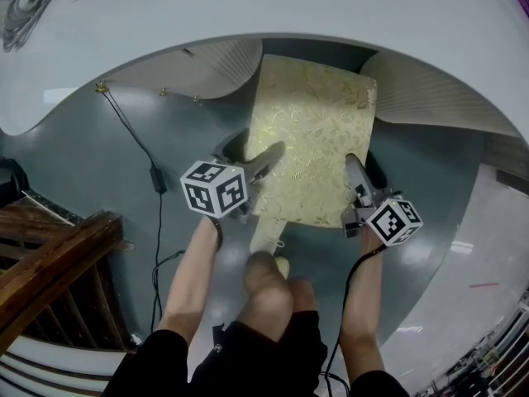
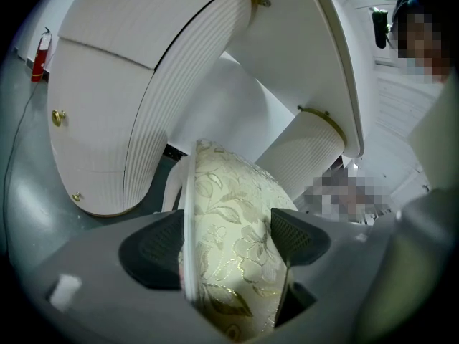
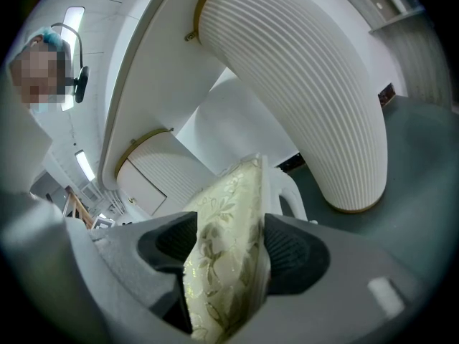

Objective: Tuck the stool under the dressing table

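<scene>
Both left gripper (image 2: 226, 242) and right gripper (image 3: 229, 249) tight on stool (image 1: 314, 139).

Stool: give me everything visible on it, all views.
The stool has a rectangular padded seat in cream fabric with a shiny gold floral pattern. The seat sits on a white frame, and one leg shows below it. Its far end sits between the two ribbed pedestals of the dressing table, and its near end points out toward the person. The left gripper is shut on its left edge and the right gripper on its right edge. Nothing lies on it.
</scene>
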Demonstrator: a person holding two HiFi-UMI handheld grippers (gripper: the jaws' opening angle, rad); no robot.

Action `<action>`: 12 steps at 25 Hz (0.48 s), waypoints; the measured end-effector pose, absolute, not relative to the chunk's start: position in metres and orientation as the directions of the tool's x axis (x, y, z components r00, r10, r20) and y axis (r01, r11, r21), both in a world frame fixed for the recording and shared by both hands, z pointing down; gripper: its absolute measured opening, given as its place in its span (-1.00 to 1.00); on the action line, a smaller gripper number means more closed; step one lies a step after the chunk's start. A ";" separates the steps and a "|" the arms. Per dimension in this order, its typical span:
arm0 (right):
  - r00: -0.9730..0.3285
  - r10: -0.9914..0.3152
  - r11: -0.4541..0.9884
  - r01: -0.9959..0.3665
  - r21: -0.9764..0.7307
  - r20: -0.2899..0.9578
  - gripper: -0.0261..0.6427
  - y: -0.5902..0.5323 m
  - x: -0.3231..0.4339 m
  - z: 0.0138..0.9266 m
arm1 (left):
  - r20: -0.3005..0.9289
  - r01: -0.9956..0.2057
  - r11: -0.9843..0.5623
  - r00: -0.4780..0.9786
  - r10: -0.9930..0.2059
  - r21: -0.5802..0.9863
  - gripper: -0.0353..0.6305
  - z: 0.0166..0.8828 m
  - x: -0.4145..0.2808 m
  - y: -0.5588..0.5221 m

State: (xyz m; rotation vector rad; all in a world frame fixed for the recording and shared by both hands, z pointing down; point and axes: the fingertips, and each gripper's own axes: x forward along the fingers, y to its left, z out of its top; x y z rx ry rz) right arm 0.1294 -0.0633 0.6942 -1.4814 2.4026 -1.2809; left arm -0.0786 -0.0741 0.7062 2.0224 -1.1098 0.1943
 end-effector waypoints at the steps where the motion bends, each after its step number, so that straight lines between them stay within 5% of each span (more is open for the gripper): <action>1: -0.541 -0.757 0.200 -0.726 -0.658 0.367 -0.04 -0.063 0.130 0.694 | 0.481 -0.767 -0.290 0.600 -0.639 0.572 0.23 0.707 -0.078 -0.074; 12: -0.515 -0.780 0.233 -0.767 -0.598 0.356 -0.04 -0.062 0.128 0.650 | 0.475 -0.818 -0.330 0.550 -0.687 0.470 0.12 0.657 -0.081 -0.071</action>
